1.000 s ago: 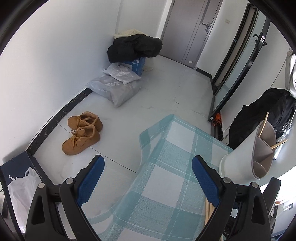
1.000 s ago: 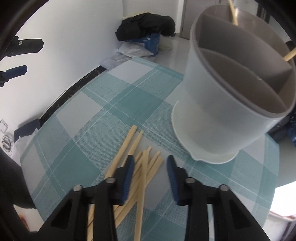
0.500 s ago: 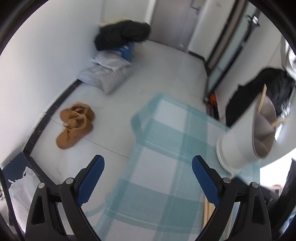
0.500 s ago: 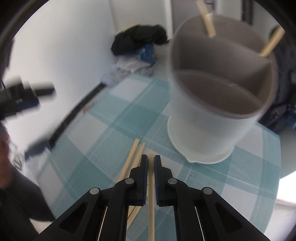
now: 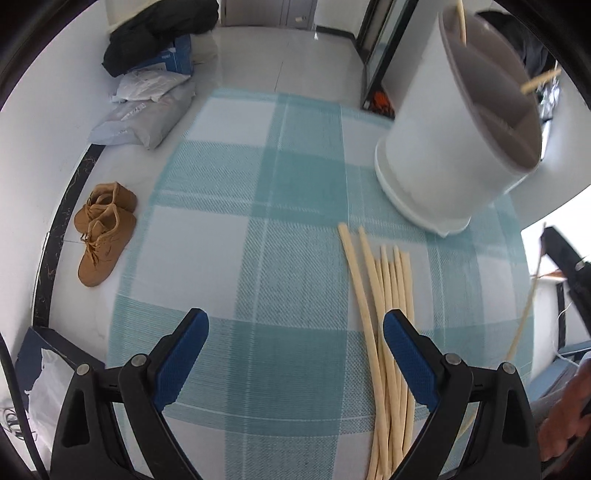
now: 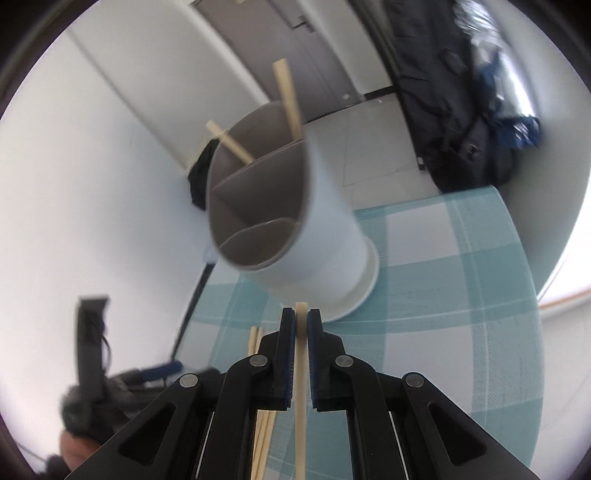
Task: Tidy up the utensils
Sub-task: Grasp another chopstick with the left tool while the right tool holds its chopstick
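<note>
Several pale wooden chopsticks (image 5: 384,310) lie side by side on the teal checked tablecloth (image 5: 258,229). My left gripper (image 5: 295,354) hangs open above the cloth, its right pad over the bundle's edge. My right gripper (image 6: 301,328) is shut on one chopstick (image 6: 300,398), lifted off the table and pointing toward the white utensil holder (image 6: 325,229). The holder has grey divided compartments, and two chopsticks (image 6: 288,96) stand in its far section. In the left wrist view the holder (image 5: 443,140) stands beyond the bundle, and the held chopstick (image 5: 524,306) shows at the right edge.
The table's left edge drops to a tiled floor with a pair of tan boots (image 5: 105,230), grey parcels (image 5: 147,114) and dark clothing (image 5: 155,29). A dark bag (image 6: 465,110) sits on the floor beyond the table. A hand (image 5: 565,417) shows at the lower right.
My right gripper closed on one chopstick, lifted it and rolled toward the holder. My left gripper swung down over the table, bringing the chopstick bundle under its right pad.
</note>
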`<state>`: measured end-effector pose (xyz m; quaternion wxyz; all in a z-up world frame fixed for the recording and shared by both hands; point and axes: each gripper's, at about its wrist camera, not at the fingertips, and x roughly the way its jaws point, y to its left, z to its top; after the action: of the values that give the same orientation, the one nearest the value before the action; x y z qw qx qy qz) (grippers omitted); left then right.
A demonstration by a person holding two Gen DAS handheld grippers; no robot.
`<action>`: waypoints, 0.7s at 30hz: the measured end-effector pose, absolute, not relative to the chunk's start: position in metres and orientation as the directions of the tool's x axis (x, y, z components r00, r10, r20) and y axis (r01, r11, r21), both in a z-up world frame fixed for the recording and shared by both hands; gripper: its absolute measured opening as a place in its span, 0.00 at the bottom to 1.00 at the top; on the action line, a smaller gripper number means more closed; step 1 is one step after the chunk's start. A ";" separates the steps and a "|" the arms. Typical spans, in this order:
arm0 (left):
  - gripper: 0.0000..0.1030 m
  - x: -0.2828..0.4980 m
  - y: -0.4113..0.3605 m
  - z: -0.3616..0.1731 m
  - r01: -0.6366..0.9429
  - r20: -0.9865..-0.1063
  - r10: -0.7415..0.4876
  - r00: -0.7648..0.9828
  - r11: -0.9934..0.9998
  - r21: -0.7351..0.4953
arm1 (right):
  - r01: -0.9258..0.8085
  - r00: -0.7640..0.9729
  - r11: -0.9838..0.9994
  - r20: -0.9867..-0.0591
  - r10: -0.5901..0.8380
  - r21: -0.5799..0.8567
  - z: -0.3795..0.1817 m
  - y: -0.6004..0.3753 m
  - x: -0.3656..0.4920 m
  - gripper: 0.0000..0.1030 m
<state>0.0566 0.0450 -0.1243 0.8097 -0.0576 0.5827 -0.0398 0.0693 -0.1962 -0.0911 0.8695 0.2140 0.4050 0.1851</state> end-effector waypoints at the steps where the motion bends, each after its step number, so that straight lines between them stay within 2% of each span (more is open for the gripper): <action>1: 0.90 0.056 0.045 -0.126 -0.003 -0.942 -0.127 0.309 0.991 -0.135 | -0.137 0.612 0.832 -0.615 0.497 0.537 -0.091 -0.200 0.069 0.06; 10: 0.90 0.059 0.030 -0.137 0.015 -0.959 -0.013 0.282 1.000 -0.009 | -0.108 0.658 0.801 -0.561 0.502 0.589 -0.083 -0.231 0.064 0.06; 21: 0.90 0.086 0.042 -0.140 -0.054 -0.955 0.047 0.293 0.998 0.032 | -0.128 0.657 0.795 -0.550 0.515 0.592 -0.083 -0.235 0.062 0.06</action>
<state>0.0864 0.0419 -0.1397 0.8041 -0.0029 0.5937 0.0311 0.0624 -0.2349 -0.0826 0.8720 0.2613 0.3706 0.1844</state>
